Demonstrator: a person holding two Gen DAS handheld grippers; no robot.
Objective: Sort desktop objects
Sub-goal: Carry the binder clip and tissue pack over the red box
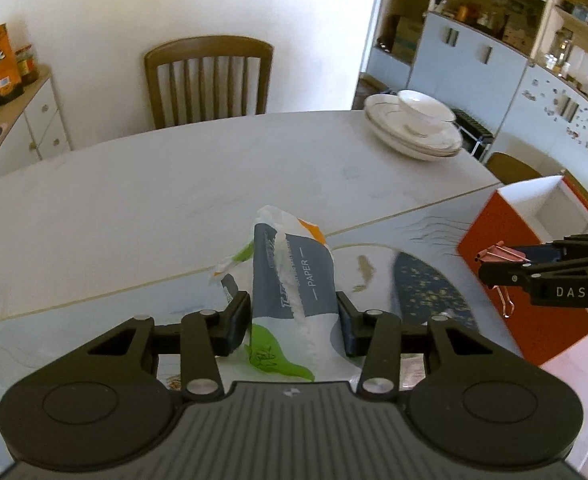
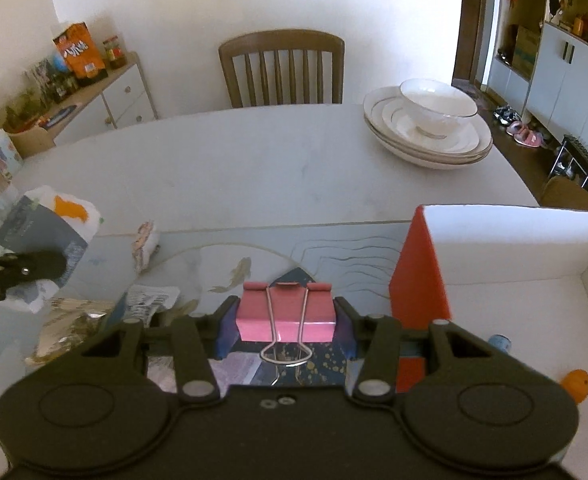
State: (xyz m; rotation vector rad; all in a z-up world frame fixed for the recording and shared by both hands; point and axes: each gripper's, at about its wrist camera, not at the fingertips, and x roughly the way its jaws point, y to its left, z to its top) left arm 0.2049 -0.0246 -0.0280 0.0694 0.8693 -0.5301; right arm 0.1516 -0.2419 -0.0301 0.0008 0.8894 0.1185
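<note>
**A:** Table (image 2: 253,160) first, pale and rounded. What sits furthest left?

**B:** Loose wrappers (image 2: 73,320) lie on the near-left part of the patterned mat. Above them the left tool (image 1: 294,316) holds a soft tissue pack (image 1: 289,280), grey, white and green, printed "PAPER". Its pads press the pack's sides, and the pack hangs clear of the table.

**A:** And in the middle?

**B:** A small crumpled scrap (image 2: 145,243) rests on the table just beyond the mat's edge. Further back, a wooden chair (image 2: 281,68) stands behind the table.

**A:** To the right?

**B:** The right tool (image 2: 285,320) is clamped on a pink binder clip (image 2: 285,312), gripping its two flat sides, wire handles pointing back toward the camera. Just beside it stands an open box (image 2: 418,280), red outside and white inside. A small orange thing and a blue one already lie on its floor. A stack of white dishes (image 2: 426,128) sits far right at the back.

**A:** How should this step go?

**B:** My judgement: carry the clip over the red wall, well clear of the rim, lower it inside, then release. The tissue pack is soft and may sag or slip, so keep the squeeze steady and move it smoothly.
</note>
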